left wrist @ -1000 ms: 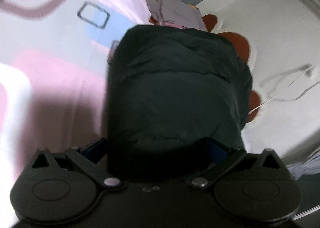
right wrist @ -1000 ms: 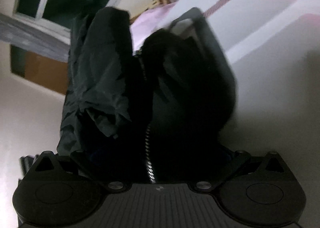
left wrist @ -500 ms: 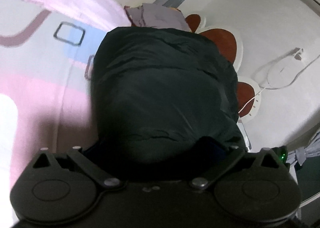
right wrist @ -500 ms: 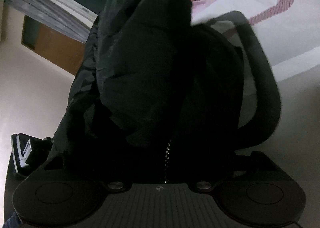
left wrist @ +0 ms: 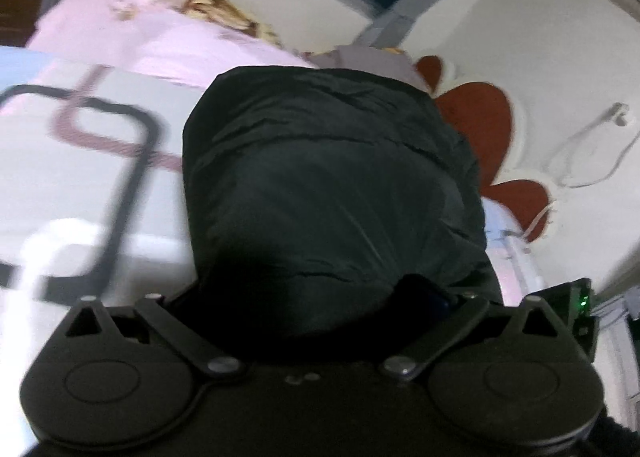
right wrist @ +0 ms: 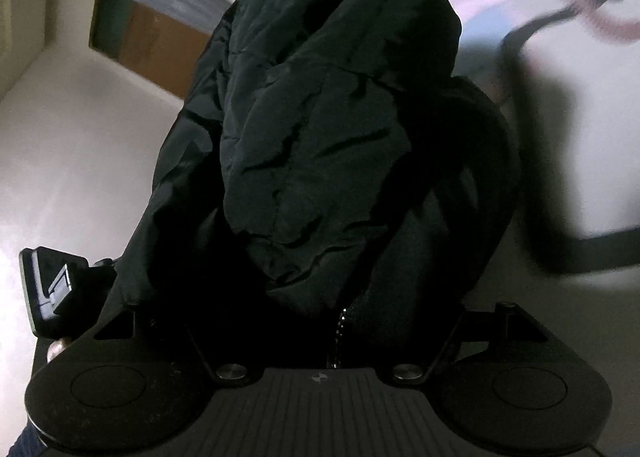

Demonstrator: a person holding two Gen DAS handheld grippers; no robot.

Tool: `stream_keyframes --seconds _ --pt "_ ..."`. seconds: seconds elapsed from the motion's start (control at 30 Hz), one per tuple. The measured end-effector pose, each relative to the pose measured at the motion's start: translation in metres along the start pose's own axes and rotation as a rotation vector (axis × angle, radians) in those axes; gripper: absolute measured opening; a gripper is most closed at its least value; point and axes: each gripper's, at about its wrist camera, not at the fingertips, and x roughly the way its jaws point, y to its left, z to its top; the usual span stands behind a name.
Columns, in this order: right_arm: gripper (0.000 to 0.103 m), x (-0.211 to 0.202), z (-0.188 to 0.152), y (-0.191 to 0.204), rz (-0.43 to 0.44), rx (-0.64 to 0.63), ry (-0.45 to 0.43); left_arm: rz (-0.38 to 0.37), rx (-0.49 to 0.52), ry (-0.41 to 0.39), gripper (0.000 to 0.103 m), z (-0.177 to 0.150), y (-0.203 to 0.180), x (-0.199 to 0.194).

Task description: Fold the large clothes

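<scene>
A black padded jacket (left wrist: 328, 177) hangs bunched in front of both cameras, lifted off the bed. My left gripper (left wrist: 316, 285) is shut on one part of it, with its fingers buried under the fabric. In the right wrist view the same jacket (right wrist: 320, 129) fills the middle and its zipper (right wrist: 340, 329) runs down between the jaws. My right gripper (right wrist: 332, 297) is closing on that thick fold, and its fingertips are hidden by the cloth.
Below lies a white bedsheet (left wrist: 60, 193) with pink and dark line patterns, and a pink quilt (left wrist: 160, 41) at its far end. Red flower shapes (left wrist: 480, 129) and a white cable (left wrist: 592, 153) are on the wall. A wooden door (right wrist: 148, 45) stands behind.
Both grippers have swung across the bed and risen, carrying the jacket along. More of the far wall, the window and the door has come into view. The jacket is bunched higher in the right view.
</scene>
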Motion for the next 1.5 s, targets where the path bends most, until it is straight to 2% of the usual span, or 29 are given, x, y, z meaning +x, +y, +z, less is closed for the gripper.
stream_keyframes --seconds 0.07,0.1,0.13,0.2,0.3,0.37,0.47,0.5,0.53,0.6,0.63,0.73,0.77,0.8,0.87,0.97,1.1,1.27,1.37,1.43,1.5 --pt "0.075 0.033 -0.017 -0.005 -0.093 0.007 0.015 0.113 0.056 0.016 0.102 -0.007 0.022 0.001" --pt "0.08 0.04 -0.024 -0.013 -0.079 0.047 0.0 0.171 0.094 0.014 0.103 -0.011 0.027 0.004" --pt "0.079 0.041 -0.031 -0.02 -0.054 0.079 -0.043 0.199 0.122 -0.001 0.103 -0.014 0.034 0.006" --pt "0.079 0.041 -0.035 -0.012 -0.088 0.062 -0.054 0.183 0.118 -0.008 0.103 -0.014 0.037 0.004" --pt "0.079 0.033 -0.035 -0.005 -0.131 0.071 -0.065 0.233 0.242 -0.037 0.101 -0.014 0.015 0.002" --pt "0.079 0.014 -0.042 0.012 -0.181 0.052 -0.127 0.23 0.26 -0.045 0.088 -0.009 0.007 -0.007" --pt "0.079 -0.037 -0.051 0.038 -0.287 0.004 -0.283 0.228 0.272 -0.081 0.075 -0.005 -0.004 -0.027" --pt "0.077 -0.047 -0.055 0.054 -0.306 -0.035 -0.339 0.224 0.273 -0.098 0.074 -0.007 -0.005 -0.036" --pt "0.057 -0.056 -0.054 0.072 -0.331 -0.09 -0.363 0.214 0.268 -0.125 0.073 -0.006 -0.006 -0.045" --pt "0.037 -0.052 -0.044 0.112 -0.376 -0.202 -0.377 0.192 0.26 -0.159 0.068 -0.002 -0.014 -0.053" --pt "0.036 -0.044 -0.038 0.129 -0.38 -0.254 -0.38 0.189 0.273 -0.167 0.059 0.001 -0.02 -0.053" --pt "0.036 -0.014 -0.032 0.168 -0.438 -0.412 -0.342 0.21 0.334 -0.169 0.049 0.006 -0.039 -0.04" --pt "0.036 -0.001 -0.03 0.175 -0.465 -0.447 -0.324 0.207 0.34 -0.161 0.048 0.008 -0.044 -0.033" --pt "0.036 0.033 -0.023 0.178 -0.495 -0.463 -0.3 0.2 0.35 -0.143 0.048 0.009 -0.045 -0.024" --pt "0.036 0.061 -0.015 0.168 -0.574 -0.464 -0.216 0.23 0.39 -0.081 0.048 0.005 -0.05 0.001" --pt "0.036 0.086 -0.031 0.13 -0.659 -0.436 -0.103 0.271 0.433 -0.061 0.048 -0.01 -0.051 0.026" --pt "0.035 0.083 -0.043 0.1 -0.648 -0.353 -0.106 0.314 0.451 -0.071 0.049 -0.027 -0.057 0.044" --pt "0.036 0.075 -0.05 0.11 -0.667 -0.344 -0.107 0.33 0.468 -0.049 0.049 -0.019 -0.058 0.047" --pt "0.036 0.04 -0.057 0.141 -0.629 -0.352 -0.169 0.265 0.416 -0.063 0.048 -0.016 -0.057 0.016" --pt "0.036 0.015 -0.081 0.164 -0.596 -0.397 -0.199 0.238 0.411 -0.089 0.048 -0.026 -0.057 -0.014" --pt "0.036 0.001 -0.105 0.179 -0.577 -0.412 -0.187 0.243 0.436 -0.105 0.048 -0.044 -0.06 -0.042"
